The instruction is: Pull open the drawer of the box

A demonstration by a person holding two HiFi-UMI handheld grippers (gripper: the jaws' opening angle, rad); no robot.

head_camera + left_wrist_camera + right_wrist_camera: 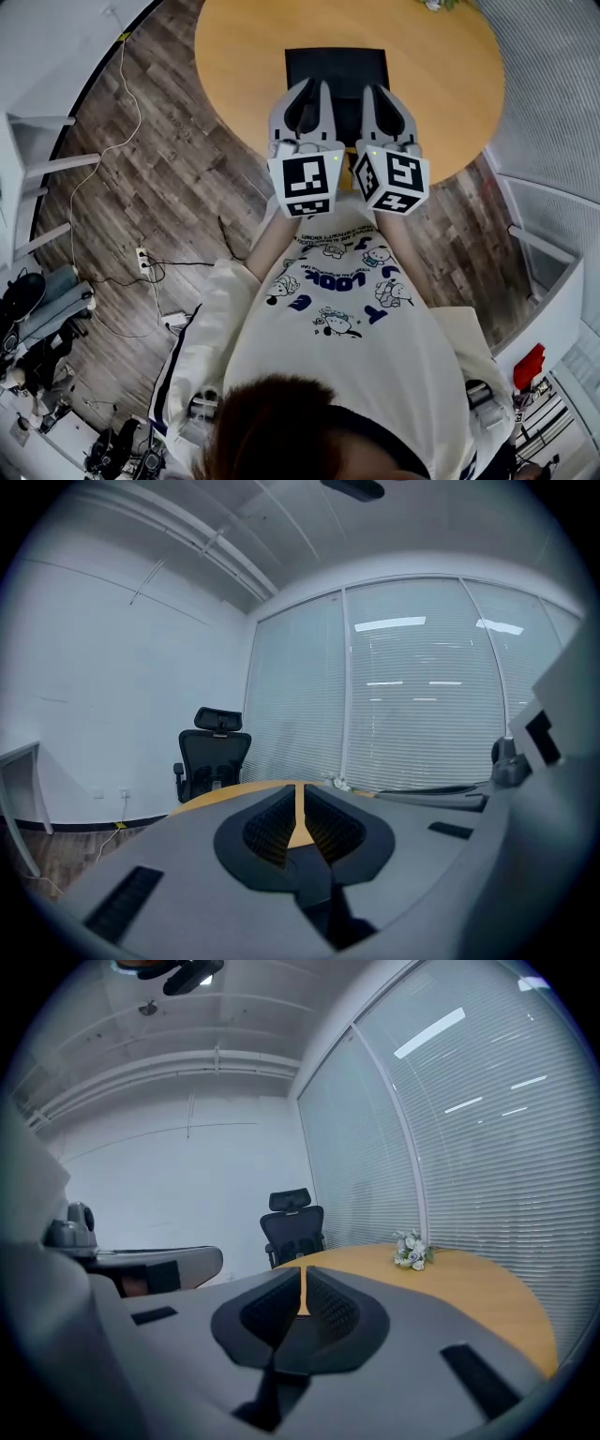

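In the head view a black box (336, 67) lies flat on the round wooden table (239, 56), and no drawer front shows from above. Both grippers hang side by side over the box's near edge. The left gripper (314, 92) has its jaws together with nothing between them; in its own view the left gripper (300, 803) shows only a thin slit of table. The right gripper (380, 96) is also shut and empty, as the right gripper (304, 1288) shows in its own view. Both gripper views look level across the table, so the box is hidden below the jaws.
A small bunch of flowers (411, 1251) lies at the table's far side. A black office chair (214, 752) stands beyond the table, in front of blind-covered windows. On the wooden floor at the left are cables and a power strip (142, 258), beside white furniture (37, 169).
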